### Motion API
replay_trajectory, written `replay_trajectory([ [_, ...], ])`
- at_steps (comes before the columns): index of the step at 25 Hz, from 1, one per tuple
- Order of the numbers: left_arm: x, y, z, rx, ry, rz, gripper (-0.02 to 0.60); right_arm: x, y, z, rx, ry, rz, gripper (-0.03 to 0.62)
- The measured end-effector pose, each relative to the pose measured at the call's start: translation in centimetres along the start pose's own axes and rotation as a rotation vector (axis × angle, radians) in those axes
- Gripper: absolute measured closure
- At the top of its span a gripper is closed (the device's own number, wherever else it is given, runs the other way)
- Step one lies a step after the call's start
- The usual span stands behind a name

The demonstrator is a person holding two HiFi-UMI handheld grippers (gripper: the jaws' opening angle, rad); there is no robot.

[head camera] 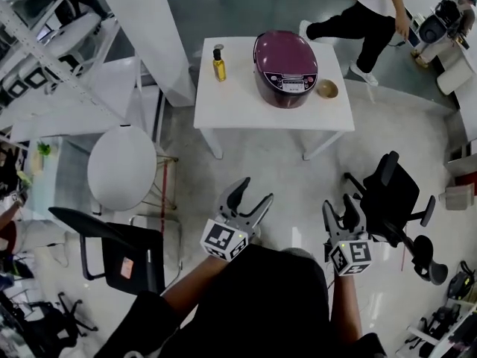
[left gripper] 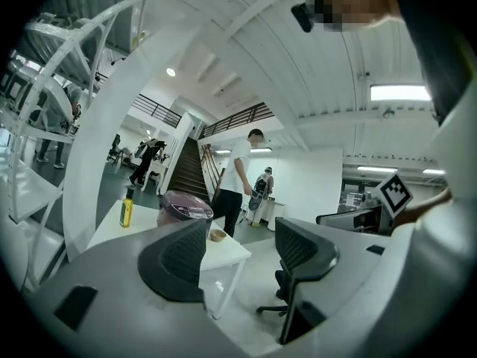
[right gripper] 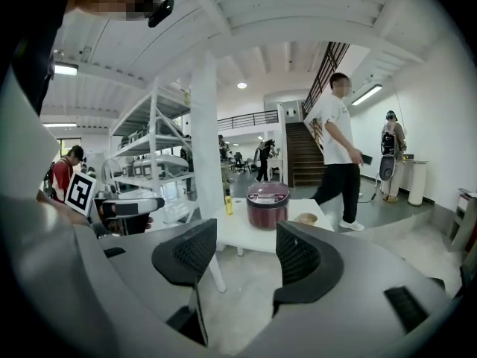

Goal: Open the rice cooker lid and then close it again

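A maroon rice cooker [head camera: 285, 67] with its lid down stands on a white square table [head camera: 238, 103] well ahead of me. It shows small in the left gripper view as the rice cooker [left gripper: 185, 207] and in the right gripper view as the rice cooker [right gripper: 267, 203]. My left gripper [head camera: 250, 197] and right gripper [head camera: 341, 207] are held low near my body, far from the table. Both are open with nothing between the jaws.
A yellow oil bottle [head camera: 218, 63] and a small wooden bowl [head camera: 326, 89] flank the cooker. A person [head camera: 369, 17] walks past behind the table. A black office chair [head camera: 393, 200] stands at my right, a black chair [head camera: 123, 248] and round white table [head camera: 121, 168] at my left.
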State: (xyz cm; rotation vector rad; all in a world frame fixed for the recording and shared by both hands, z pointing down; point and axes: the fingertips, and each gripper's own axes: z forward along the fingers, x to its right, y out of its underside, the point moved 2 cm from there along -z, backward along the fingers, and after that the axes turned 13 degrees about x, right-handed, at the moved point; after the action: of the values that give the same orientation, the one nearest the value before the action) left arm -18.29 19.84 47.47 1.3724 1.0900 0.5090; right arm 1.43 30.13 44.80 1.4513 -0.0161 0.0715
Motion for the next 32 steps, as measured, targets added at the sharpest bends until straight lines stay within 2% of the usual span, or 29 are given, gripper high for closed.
replay_trajectory([
  [8,-2.3,-0.1,0.7,-0.012,-0.047,0.012,0.313,-0.1,1.2,3.5,-0.020,-0.050,0.025,0.368],
  [14,-3.9,0.1,3.0,-0.020,-0.108,0.017,0.313,2.0,1.7,7.7,-0.022,-0.106,0.056,0.368],
  [18,-5.2,0.3,6.0,-0.044,-0.130,0.030,0.313,3.6,1.4,12.4,-0.014,-0.149,0.068,0.368],
  [26,-8.3,-0.3,14.2,-0.028,-0.185,0.059,0.313,7.2,-0.3,21.1,-0.006,-0.244,0.027,0.368],
  [32,-10.7,-0.5,20.0,-0.038,-0.223,0.059,0.313,11.1,-1.3,26.9,0.004,-0.246,0.013,0.368],
])
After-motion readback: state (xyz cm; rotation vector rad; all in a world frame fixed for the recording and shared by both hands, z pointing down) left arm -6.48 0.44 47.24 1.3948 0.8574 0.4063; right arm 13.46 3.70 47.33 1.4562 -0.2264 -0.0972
